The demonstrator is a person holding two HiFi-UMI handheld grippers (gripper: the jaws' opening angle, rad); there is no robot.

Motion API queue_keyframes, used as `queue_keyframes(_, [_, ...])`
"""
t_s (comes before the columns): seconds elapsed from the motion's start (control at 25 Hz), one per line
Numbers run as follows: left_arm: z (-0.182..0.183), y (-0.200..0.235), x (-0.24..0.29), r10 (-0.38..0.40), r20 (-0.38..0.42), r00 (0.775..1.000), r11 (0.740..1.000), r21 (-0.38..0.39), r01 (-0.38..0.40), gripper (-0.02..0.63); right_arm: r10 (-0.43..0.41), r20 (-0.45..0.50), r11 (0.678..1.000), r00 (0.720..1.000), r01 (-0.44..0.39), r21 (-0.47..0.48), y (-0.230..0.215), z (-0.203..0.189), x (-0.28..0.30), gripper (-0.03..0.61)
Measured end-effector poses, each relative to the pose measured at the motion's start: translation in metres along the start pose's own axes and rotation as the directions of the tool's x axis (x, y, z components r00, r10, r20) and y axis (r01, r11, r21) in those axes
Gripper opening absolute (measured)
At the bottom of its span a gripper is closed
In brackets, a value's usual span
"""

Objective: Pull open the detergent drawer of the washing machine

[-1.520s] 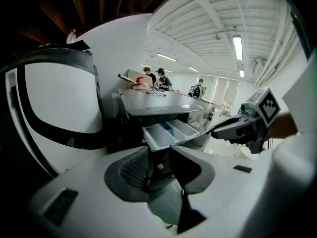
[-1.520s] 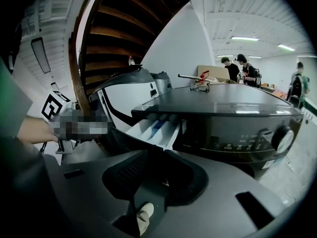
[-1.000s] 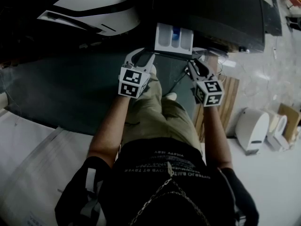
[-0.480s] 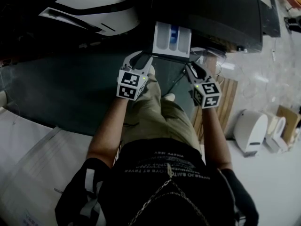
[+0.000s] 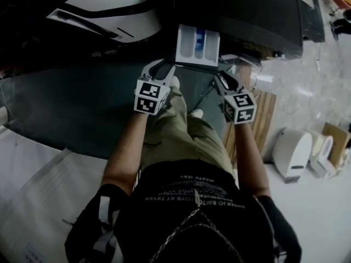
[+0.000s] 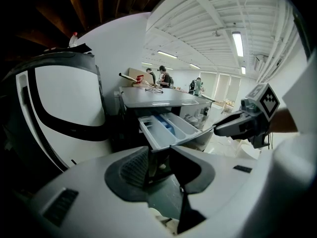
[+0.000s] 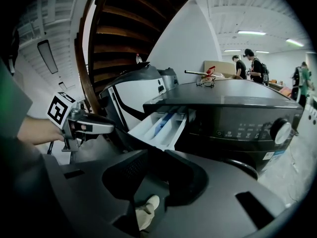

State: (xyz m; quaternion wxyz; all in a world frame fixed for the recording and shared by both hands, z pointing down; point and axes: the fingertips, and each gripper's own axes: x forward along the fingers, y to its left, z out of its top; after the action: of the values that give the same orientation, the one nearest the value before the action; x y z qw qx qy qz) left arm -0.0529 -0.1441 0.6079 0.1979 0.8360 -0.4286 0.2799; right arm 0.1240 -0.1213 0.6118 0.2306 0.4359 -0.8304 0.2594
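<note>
The white detergent drawer (image 5: 197, 44) stands pulled out of the dark washing machine (image 5: 247, 15), its compartments showing, one with a blue insert. My left gripper (image 5: 160, 69) is open just below the drawer's front left corner. In the left gripper view that corner of the drawer (image 6: 168, 128) sits at the mouth of the left gripper (image 6: 159, 167), with no pad pressing on it. My right gripper (image 5: 224, 80) hangs open and empty off the drawer's front right corner. The right gripper view shows the drawer (image 7: 161, 125) beyond the spread jaws of the right gripper (image 7: 148, 177), and the left gripper (image 7: 106, 128) at the left.
A white rounded appliance (image 5: 109, 4) stands left of the washer. Under it lies a dark green floor mat (image 5: 66, 103). Wooden slats (image 5: 266, 119) and a white device (image 5: 293, 149) sit on the floor at right. The person's leg and shoe (image 5: 197, 113) are below the drawer.
Both grippers and the drawer sit slightly higher and further left in the head view; their places relative to each other look the same.
</note>
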Motion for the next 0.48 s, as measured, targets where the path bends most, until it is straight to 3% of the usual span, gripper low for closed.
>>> queue_keyframes(0.28, [0.031, -0.013, -0.025, 0.026, 0.119, 0.993, 0.999, 0.023, -0.029, 0.122, -0.032, 0.095, 0.999, 0.995, 0.035, -0.032, 0.000, 0.026, -0.026, 0.082])
queue_keyframes(0.4, [0.053, -0.027, -0.040, 0.009, 0.196, 0.981, 0.998, 0.052, -0.019, 0.059, -0.052, 0.139, 0.995, 0.989, 0.064, -0.083, 0.008, 0.042, -0.040, 0.009])
queue_keyframes(0.48, [0.069, -0.032, -0.051, 0.021, 0.235, 0.972, 0.997, 0.064, -0.037, 0.014, -0.049, 0.179, 0.992, 0.983, 0.068, -0.104, 0.013, 0.056, -0.050, 0.003])
